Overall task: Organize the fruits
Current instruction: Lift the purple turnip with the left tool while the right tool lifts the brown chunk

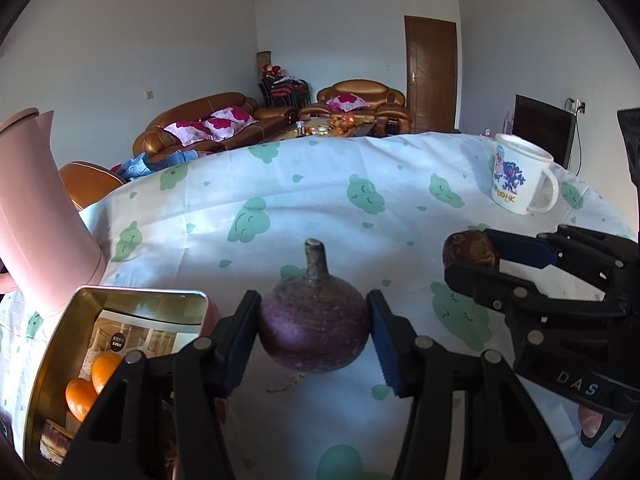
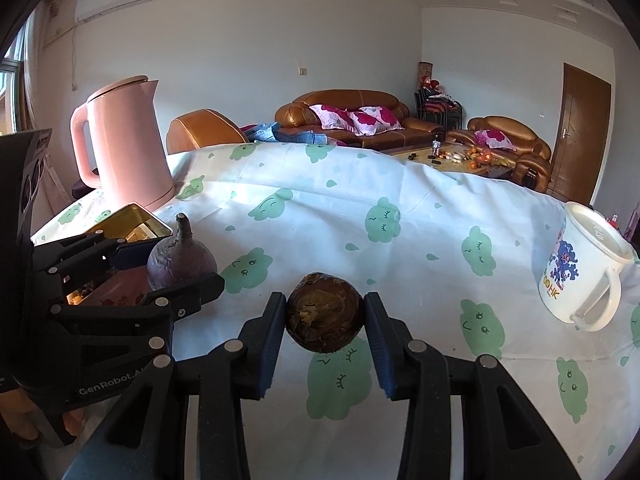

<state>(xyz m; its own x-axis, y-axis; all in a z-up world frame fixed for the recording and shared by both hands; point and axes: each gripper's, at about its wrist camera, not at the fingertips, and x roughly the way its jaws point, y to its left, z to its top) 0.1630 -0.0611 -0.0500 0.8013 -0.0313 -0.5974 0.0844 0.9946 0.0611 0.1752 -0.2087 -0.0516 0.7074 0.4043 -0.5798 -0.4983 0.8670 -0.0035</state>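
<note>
My left gripper [image 1: 314, 334] is shut on a round purple vegetable [image 1: 314, 326] with a thick stem, lifted just above the cloth; in the right wrist view the same purple vegetable [image 2: 180, 258] shows at the left in the left gripper [image 2: 176, 264]. My right gripper [image 2: 324, 326] is shut on a small brown fruit [image 2: 324, 312], also off the cloth; the brown fruit [image 1: 470, 248] sits in the right gripper [image 1: 476, 254] at the right of the left wrist view. A gold tin box [image 1: 56, 340] at lower left holds two oranges [image 1: 94, 384] and other pieces.
A pink kettle [image 2: 124, 144] stands at the table's left behind the tin [image 2: 132, 220]. A white printed mug [image 2: 580, 272] stands at the right. The tablecloth [image 2: 360, 208] is white with green cloud prints. Sofas and a low table fill the room beyond.
</note>
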